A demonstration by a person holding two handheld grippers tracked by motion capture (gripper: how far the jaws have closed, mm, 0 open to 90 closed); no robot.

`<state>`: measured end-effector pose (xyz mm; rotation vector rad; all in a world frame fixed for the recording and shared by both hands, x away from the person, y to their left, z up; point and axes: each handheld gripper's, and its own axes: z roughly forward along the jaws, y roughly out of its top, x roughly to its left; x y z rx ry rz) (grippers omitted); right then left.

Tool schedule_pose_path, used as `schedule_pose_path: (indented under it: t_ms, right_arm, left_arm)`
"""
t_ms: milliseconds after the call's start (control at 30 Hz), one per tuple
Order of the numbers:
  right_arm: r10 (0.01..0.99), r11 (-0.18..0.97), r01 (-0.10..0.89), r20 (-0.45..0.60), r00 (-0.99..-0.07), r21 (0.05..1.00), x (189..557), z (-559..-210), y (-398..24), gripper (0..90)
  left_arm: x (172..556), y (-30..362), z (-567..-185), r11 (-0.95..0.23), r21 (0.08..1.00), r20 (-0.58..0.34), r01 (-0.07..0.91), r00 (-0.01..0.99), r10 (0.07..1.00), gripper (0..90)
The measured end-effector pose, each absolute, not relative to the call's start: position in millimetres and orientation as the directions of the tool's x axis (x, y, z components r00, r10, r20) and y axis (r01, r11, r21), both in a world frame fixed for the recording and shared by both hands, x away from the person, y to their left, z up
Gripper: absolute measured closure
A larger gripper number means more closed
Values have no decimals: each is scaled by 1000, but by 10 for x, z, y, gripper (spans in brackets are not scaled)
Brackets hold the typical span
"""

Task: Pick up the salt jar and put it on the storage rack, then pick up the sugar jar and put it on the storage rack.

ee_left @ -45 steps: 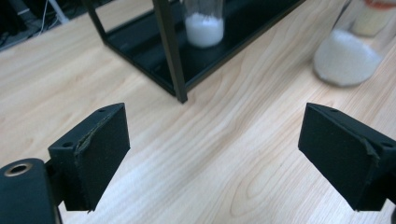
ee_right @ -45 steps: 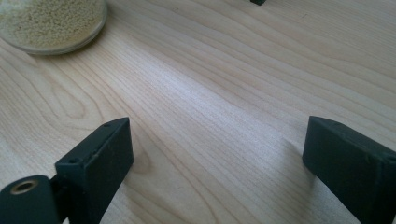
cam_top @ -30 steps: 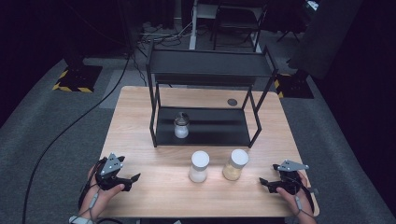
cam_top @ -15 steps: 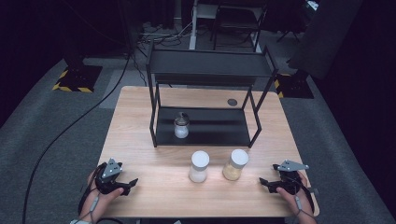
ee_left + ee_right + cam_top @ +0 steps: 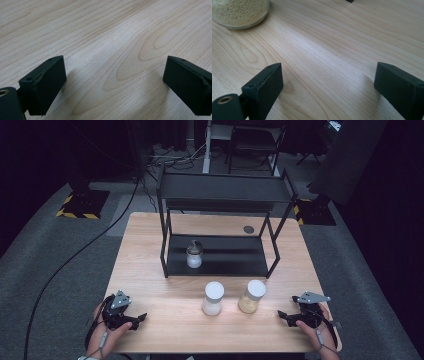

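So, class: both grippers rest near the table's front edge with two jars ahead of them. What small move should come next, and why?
Probably ease the right gripper toward the yellow-grain jar: its jaws stand open and empty, and that jar stands nearest, upright, apart from the white-powder jar.

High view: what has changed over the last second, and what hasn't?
The left hand-held gripper drew slightly back toward the table's near edge, and its jaws have just been opening with nothing between them. The right hand-held gripper, both front jars and the shelf jar stayed put.
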<state>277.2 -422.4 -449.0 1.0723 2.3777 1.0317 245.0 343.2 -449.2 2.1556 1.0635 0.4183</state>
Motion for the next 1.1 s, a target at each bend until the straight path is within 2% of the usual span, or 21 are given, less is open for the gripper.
schedule_pose_path:
  t_ms: [367, 567, 1100]
  right_arm:
    - [747, 455, 500, -10, -665, 737, 2757, -4403, -4218, 87]
    - [736, 424, 471, 9, -677, 773, 2702, -4238, -4246, 87]
    - [687, 437, 395, -16, -727, 808, 2653, -3751, -4065, 87]
  left_arm:
    - [2449, 3431, -4491, -429, 702, -14, 569, 613, 790, 42]
    - [2466, 3427, -4486, -433, 699, -13, 570, 615, 788, 34]
    - [2469, 3426, -4488, -433, 699, -13, 569, 615, 788, 32]
